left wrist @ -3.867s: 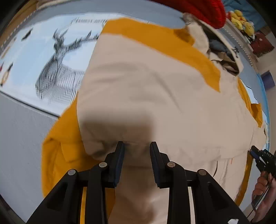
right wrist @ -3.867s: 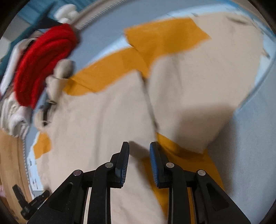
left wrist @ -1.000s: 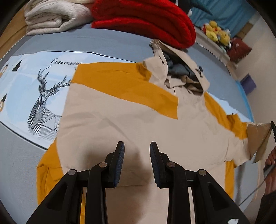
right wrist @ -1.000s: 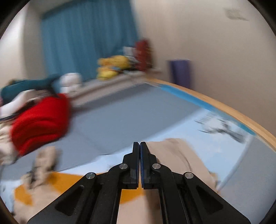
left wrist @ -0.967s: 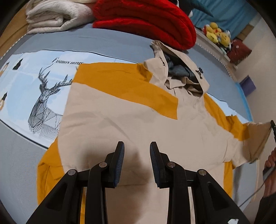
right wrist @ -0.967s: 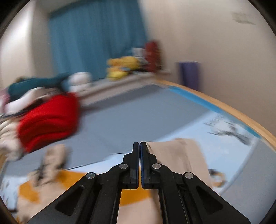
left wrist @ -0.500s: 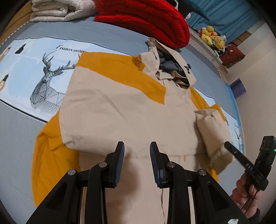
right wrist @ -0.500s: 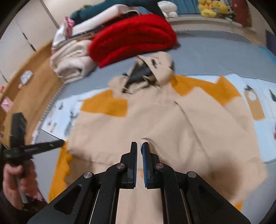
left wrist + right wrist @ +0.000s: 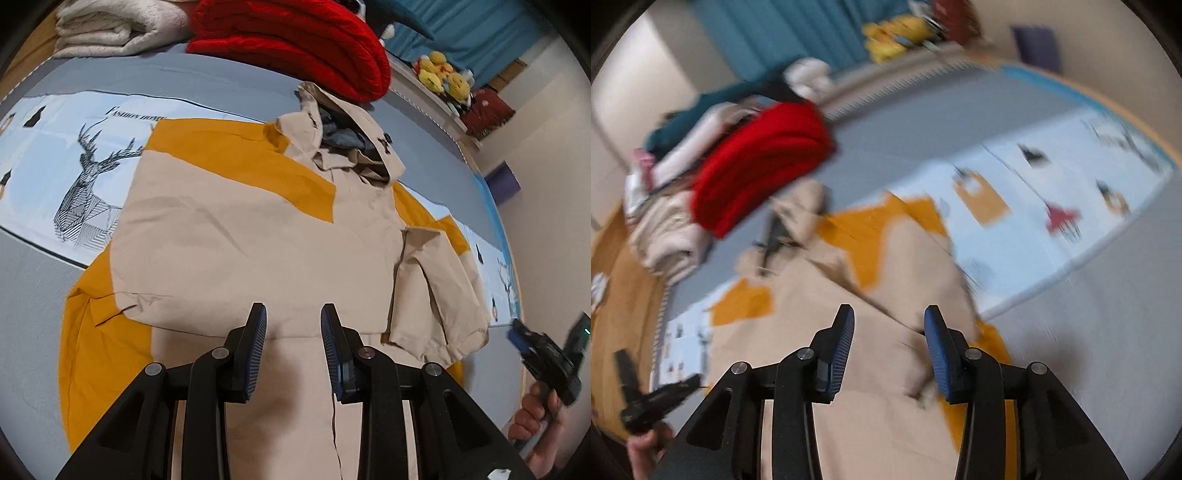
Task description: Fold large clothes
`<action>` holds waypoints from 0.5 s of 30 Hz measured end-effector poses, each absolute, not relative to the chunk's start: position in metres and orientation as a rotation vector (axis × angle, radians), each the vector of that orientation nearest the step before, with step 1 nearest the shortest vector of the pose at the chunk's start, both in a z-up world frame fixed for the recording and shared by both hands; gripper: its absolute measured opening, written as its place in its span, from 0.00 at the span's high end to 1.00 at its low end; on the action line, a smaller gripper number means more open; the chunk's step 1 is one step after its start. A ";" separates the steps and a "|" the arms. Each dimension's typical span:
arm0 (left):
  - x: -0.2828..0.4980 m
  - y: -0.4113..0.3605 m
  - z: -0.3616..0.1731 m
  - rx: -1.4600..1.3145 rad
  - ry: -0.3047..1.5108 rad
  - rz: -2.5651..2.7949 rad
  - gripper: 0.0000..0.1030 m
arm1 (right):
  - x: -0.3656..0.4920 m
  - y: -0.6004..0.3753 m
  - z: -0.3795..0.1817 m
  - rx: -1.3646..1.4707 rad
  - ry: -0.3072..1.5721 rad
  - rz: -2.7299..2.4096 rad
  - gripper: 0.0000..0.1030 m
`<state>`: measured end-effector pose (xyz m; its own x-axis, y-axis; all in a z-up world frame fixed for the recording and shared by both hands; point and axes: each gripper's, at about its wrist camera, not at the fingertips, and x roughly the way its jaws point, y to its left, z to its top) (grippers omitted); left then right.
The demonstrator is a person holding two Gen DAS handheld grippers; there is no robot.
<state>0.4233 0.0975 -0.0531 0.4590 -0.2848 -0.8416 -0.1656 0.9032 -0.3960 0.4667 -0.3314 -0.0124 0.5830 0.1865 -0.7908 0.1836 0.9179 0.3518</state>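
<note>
The left claw (image 9: 293,325) hangs above the beige-and-yellow hooded jacket (image 9: 236,229), its jaws partly spread with nothing between them. The right claw (image 9: 889,328) is opening over the jacket's folded-in sleeve (image 9: 436,291), nothing pinched. The jacket lies flat on the bed (image 9: 33,266), its hood (image 9: 347,136) pointing toward a folded red blanket (image 9: 295,37).

**Both grippers pointing down, jaws parted**

The left gripper (image 9: 293,332) is angling steeply downward with its jaws standing partly apart, nothing pinched between them. The right gripper (image 9: 889,338) is tilting down too, its jaws opening, gripping nothing. A hand (image 9: 537,439) is grasping its handle.
</note>
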 end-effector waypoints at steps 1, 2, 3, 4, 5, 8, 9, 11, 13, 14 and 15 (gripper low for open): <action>0.424 0.095 -0.053 -0.450 1.105 -0.084 0.74 | 0.470 -0.335 -0.023 0.434 0.994 -0.010 0.60; 0.425 0.091 -0.053 -0.433 1.107 -0.094 0.74 | 0.473 -0.340 -0.031 0.446 1.026 -0.010 0.60; 0.426 0.088 -0.053 -0.414 1.107 -0.105 0.74 | 0.475 -0.344 -0.040 0.465 1.053 0.001 0.60; 0.426 0.085 -0.052 -0.396 1.104 -0.114 0.74 | 0.477 -0.349 -0.047 0.479 1.075 0.013 0.60; 0.426 0.084 -0.052 -0.388 1.102 -0.120 0.74 | 0.478 -0.352 -0.053 0.482 1.098 0.026 0.60; 0.427 0.078 -0.050 -0.372 1.093 -0.148 0.74 | 0.480 -0.354 -0.066 0.459 1.138 0.061 0.60; 0.427 0.075 -0.050 -0.362 1.090 -0.159 0.74 | 0.483 -0.354 -0.069 0.449 1.150 0.078 0.60; 0.427 0.067 -0.050 -0.335 1.086 -0.178 0.74 | 0.487 -0.352 -0.074 0.441 1.158 0.092 0.60; 0.426 0.057 -0.051 -0.301 1.081 -0.201 0.74 | 0.489 -0.346 -0.075 0.439 1.157 0.133 0.60; 0.425 0.053 -0.050 -0.293 1.079 -0.210 0.74 | 0.491 -0.341 -0.075 0.427 1.154 0.148 0.61; 0.424 0.048 -0.050 -0.279 1.073 -0.228 0.74 | 0.491 -0.334 -0.071 0.404 1.142 0.161 0.68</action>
